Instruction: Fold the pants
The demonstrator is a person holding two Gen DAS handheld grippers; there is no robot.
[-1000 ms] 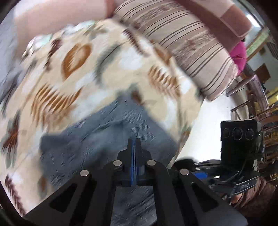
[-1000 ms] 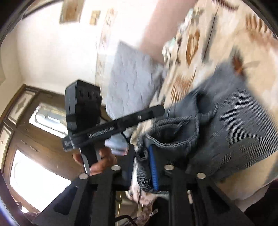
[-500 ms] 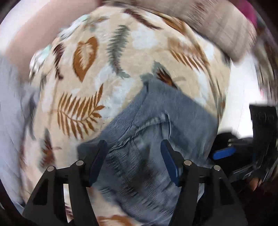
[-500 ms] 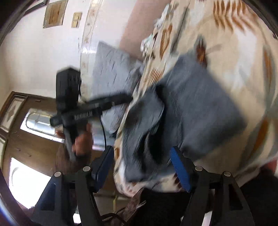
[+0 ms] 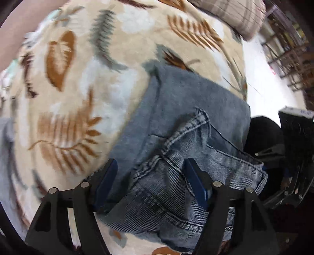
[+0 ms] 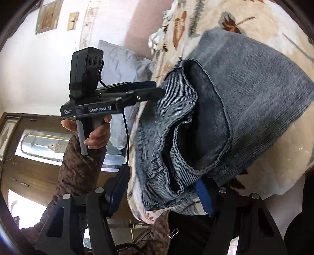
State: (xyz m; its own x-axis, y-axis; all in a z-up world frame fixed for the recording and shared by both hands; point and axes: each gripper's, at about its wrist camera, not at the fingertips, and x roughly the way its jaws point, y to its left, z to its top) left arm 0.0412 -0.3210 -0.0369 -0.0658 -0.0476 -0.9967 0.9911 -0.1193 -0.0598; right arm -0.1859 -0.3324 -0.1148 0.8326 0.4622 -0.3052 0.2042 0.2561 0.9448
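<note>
The grey-blue jeans (image 5: 188, 121) lie folded into a compact bundle near the edge of a bed with a leaf-patterned blanket (image 5: 78, 78). They also show in the right wrist view (image 6: 245, 94), with the waistband and hems facing me. My left gripper (image 5: 151, 176) is open, its blue-padded fingers straddling the near part of the jeans. It also shows in the right wrist view (image 6: 155, 88), at the bundle's left edge. My right gripper (image 6: 161, 188) is open, with the denim edge between its fingers.
A striped cushion (image 5: 235, 13) lies at the bed's far side. A grey pillow (image 6: 121, 64) leans by the wall. A wooden door (image 6: 29, 157) stands to the left. White floor (image 5: 270, 82) and chairs (image 5: 290, 49) lie beyond the bed edge.
Both grippers were shut on the jeans a second ago. Both opened and let go, and the folded bundle now rests on the blanket.
</note>
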